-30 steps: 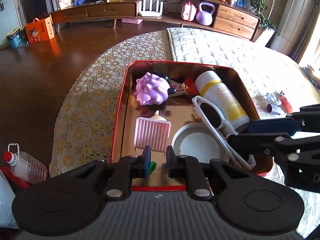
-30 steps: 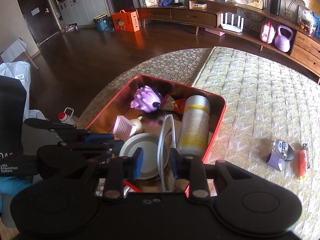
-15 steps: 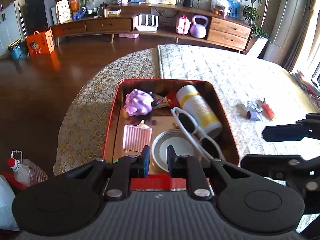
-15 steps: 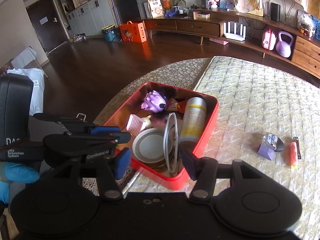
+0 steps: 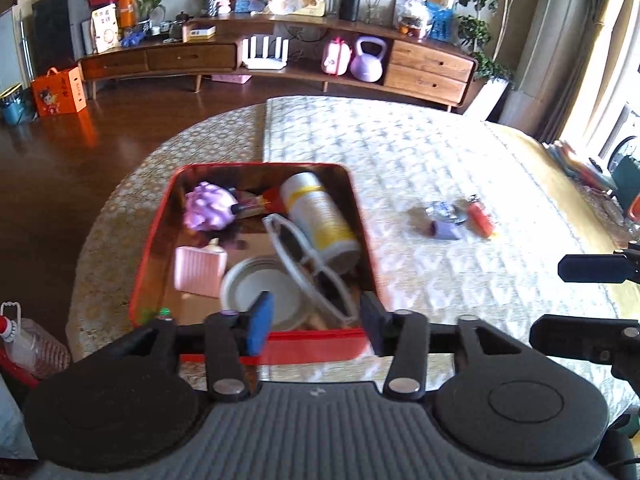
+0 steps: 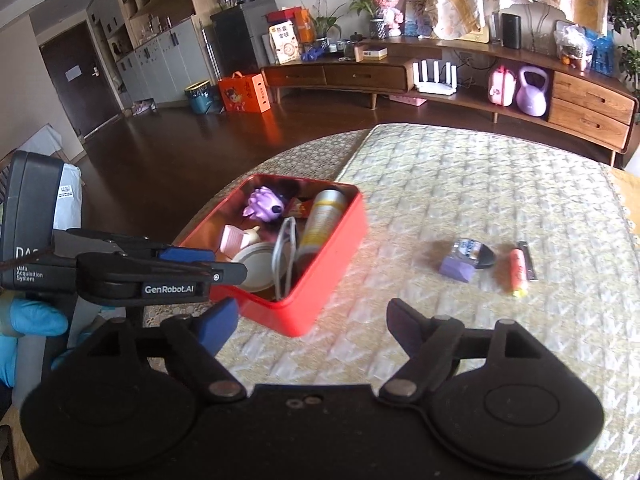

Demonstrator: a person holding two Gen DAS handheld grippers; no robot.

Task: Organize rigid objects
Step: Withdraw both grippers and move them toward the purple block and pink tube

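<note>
**Both jaws opening above the red tin**

Left gripper [image 5: 316, 320] over the near rim of the red tin [image 5: 160, 236], jaws opening, nothing clamped. Right gripper [image 6: 312, 320] likewise spreading, empty. White sunglasses [image 5: 308, 264] inside the tin, leaning on the yellow-banded bottle [image 5: 320, 216]. Orange tube [image 6: 518, 266] out on the surface [image 6: 460, 184].

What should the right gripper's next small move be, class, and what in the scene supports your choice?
Probably carry the right gripper, its jaws opening with nothing between them, toward the orange tube and the purple block. Both lie loose on the quilted cloth, outside the red tin, which already holds the white sunglasses and spray can.
</note>
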